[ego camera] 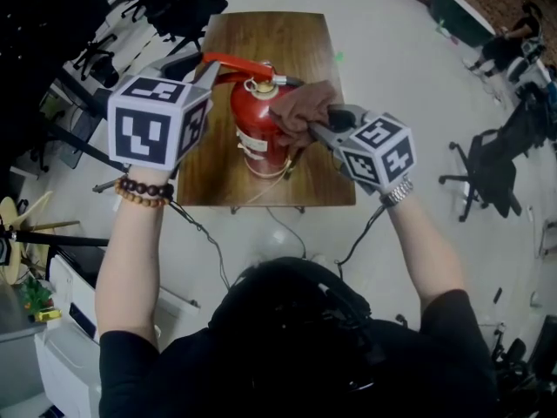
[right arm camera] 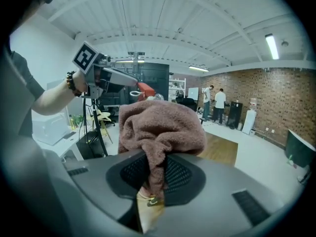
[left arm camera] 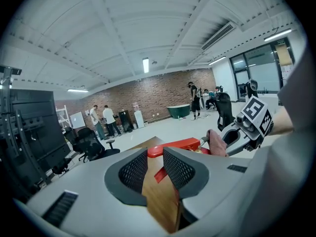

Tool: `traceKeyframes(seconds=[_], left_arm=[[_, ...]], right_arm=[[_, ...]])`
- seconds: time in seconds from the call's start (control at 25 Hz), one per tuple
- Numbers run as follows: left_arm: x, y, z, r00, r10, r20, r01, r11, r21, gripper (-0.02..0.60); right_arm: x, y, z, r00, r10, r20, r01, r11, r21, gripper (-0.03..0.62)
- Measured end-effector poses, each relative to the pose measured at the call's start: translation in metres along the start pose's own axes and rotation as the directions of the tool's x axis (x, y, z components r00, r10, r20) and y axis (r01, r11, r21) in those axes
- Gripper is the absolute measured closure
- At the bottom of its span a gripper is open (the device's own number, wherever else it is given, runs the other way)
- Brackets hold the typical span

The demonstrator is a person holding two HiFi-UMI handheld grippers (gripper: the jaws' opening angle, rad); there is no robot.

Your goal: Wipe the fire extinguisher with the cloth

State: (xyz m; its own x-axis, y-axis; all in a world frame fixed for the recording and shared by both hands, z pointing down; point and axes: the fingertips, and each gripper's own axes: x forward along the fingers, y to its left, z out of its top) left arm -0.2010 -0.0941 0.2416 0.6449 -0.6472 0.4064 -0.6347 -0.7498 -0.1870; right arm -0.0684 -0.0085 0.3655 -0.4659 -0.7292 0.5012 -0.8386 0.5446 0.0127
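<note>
A red fire extinguisher stands upright on a small wooden table. My left gripper comes in from the left, and its jaws stand closed round the end of the red handle lever. My right gripper is shut on a brown cloth, which lies against the extinguisher's upper right side near the valve. In the right gripper view the cloth bunches over the jaws and hides most of the extinguisher. From the left gripper view I see the cloth just beyond the lever.
Black office chairs stand behind the table and off to the right. Cables hang from both grippers toward the floor. A white cabinet and a tripod leg are at lower left. People stand far off by the brick wall.
</note>
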Motion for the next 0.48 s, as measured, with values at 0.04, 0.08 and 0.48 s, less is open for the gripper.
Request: traceKeyframes(seconds=[0.04,0.08,0.48], left_arm=[[0.000,0.000,0.000,1.000,0.006,-0.003,-0.006,1.000,0.000,0.494],[-0.001,0.001,0.000,1.000,0.013,-0.007,-0.013,1.000,0.000,0.494],[-0.001,0.002,0.000,0.997,0.069,-0.030,-0.069,0.998,-0.009,0.500]], right_arm=[[0.002,0.000,-0.004,1.000,0.006,-0.005,-0.006,1.000,0.005,0.513],[0.004,0.000,-0.009,1.000,0.011,-0.010,-0.011,1.000,0.009,0.513],[0.031,-0.004,-0.057,0.996,0.065,-0.067,-0.062,0.997,0.053,0.513]])
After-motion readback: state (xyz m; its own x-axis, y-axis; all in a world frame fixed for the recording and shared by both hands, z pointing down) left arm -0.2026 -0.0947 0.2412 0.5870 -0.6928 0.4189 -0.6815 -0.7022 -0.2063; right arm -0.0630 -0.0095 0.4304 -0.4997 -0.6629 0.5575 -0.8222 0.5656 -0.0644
